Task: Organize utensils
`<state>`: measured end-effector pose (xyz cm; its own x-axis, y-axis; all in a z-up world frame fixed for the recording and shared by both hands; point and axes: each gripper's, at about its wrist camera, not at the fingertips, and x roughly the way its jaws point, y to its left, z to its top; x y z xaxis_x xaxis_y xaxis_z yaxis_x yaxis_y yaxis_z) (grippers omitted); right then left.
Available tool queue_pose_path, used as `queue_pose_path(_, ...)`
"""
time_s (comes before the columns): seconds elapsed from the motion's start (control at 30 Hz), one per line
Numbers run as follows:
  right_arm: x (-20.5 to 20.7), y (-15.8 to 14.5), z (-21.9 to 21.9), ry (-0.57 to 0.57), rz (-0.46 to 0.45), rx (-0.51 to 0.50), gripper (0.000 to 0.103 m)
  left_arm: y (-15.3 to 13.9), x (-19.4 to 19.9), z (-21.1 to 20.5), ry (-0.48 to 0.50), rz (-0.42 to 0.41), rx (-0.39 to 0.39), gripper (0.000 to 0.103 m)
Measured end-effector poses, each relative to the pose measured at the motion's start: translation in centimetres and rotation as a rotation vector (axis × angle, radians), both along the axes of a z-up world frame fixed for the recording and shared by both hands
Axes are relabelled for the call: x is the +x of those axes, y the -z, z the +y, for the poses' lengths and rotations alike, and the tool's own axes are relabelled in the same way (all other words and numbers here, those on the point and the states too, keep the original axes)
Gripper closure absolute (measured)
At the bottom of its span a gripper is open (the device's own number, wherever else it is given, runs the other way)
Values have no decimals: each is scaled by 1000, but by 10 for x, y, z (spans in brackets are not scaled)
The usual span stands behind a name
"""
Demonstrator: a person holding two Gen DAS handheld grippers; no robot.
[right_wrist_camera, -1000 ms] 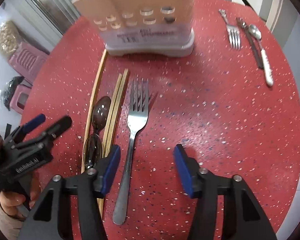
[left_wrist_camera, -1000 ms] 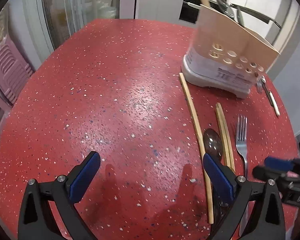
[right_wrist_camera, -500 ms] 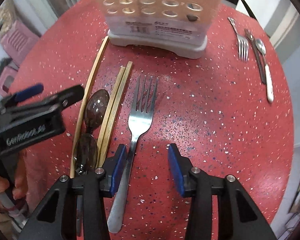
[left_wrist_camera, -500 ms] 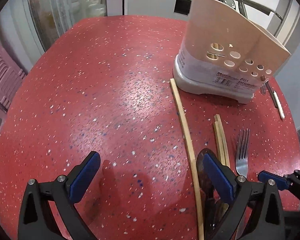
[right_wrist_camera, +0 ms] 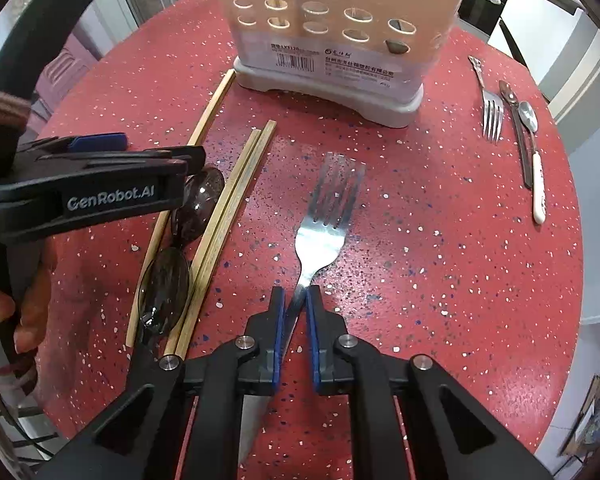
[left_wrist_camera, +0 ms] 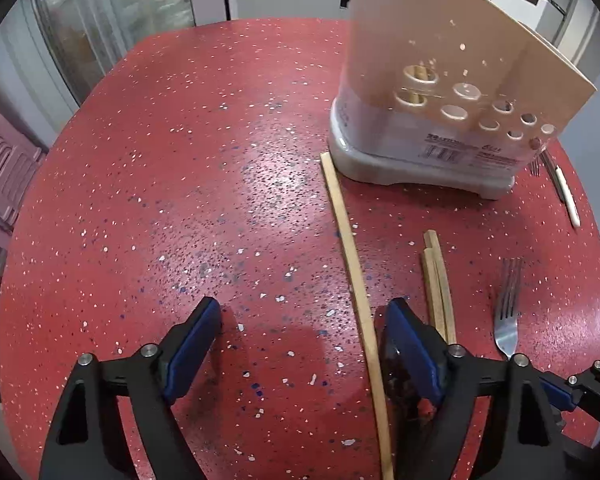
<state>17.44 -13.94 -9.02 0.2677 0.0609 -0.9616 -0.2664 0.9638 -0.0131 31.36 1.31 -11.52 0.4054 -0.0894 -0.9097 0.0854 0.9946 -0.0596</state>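
The right wrist view is showing what the left cannot: the right gripper (right_wrist_camera: 296, 300) is pinching the neck of the steel fork (right_wrist_camera: 326, 216), its blue pads nearly together on the metal. The fork is lying flat on the red speckled table (right_wrist_camera: 440, 260), tines pointing away toward the utensil holder (right_wrist_camera: 332, 40), handle running back under the jaws. From the left wrist view only the fork's tines and neck (left_wrist_camera: 508, 308) are appearing, at the right edge.

The left gripper (left_wrist_camera: 300, 344) is hovering with its jaws spread wide and holding nothing – a long single chopstick (left_wrist_camera: 352, 272) is passing between its fingers, close to the right one. Seen from the right, the same tool (right_wrist_camera: 92, 188) is carrying the lettering "GenRobot.AI".

Just left of the fork, a pair of chopsticks (right_wrist_camera: 228, 220) is lying side by side, running parallel to it, with two dark spoons (right_wrist_camera: 180, 252) between that pair and the single stick. Another fork (right_wrist_camera: 492, 116) and a white-handled spoon (right_wrist_camera: 534, 152) are lying well apart to the right.

The holder is bearing a barcode label with Chinese characters – too small to read fully.
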Motion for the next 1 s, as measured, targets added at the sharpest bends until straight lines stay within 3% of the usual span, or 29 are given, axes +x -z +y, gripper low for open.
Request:
queue_pose_path(0.1, -3, 0, -7, -16, -17, 22, 95, -3, 9, -12, 29, 13, 29, 0)
queue_pose_path(0.17, -5, -1, -13, -22, -25, 47, 96, -5, 13, -18, 51, 28, 28, 9)
queue_pose_path(0.3, -7, 0, -25, -22, -31, 85, 96, -10, 20, -29, 81, 62, 57, 13)
queue_pose_path(0.4, -8, -1, -37, -14, -30, 117, 96, -14, 31, -41, 115, 107, 40, 27)
queue_pose_path(0.43, -9, -1, -41, -10, -31, 128, 96, -15, 28, -50, 130, 112, 41, 35)
queue_pose_path(0.5, -10, -2, -48, -5, -34, 151, 96, -19, 24, -62, 168, 113, 43, 66)
queue_pose_path(0.53, -11, -3, -52, -2, -39, 166, 96, -20, 23, -71, 178, 108, 63, 69)
queue_pose_path(0.6, -12, -5, -61, 3, -45, 188, 96, -22, 19, -81, 177, 82, 74, 69)
queue_pose_path(0.93, -22, -37, -99, 6, -134, 351, 96, -66, -37, -61, 75, -128, -88, 71)
queue_pose_path(1.0, -27, -46, -105, 1, -161, 375, 97, -75, -45, -57, 71, -163, -109, 78)
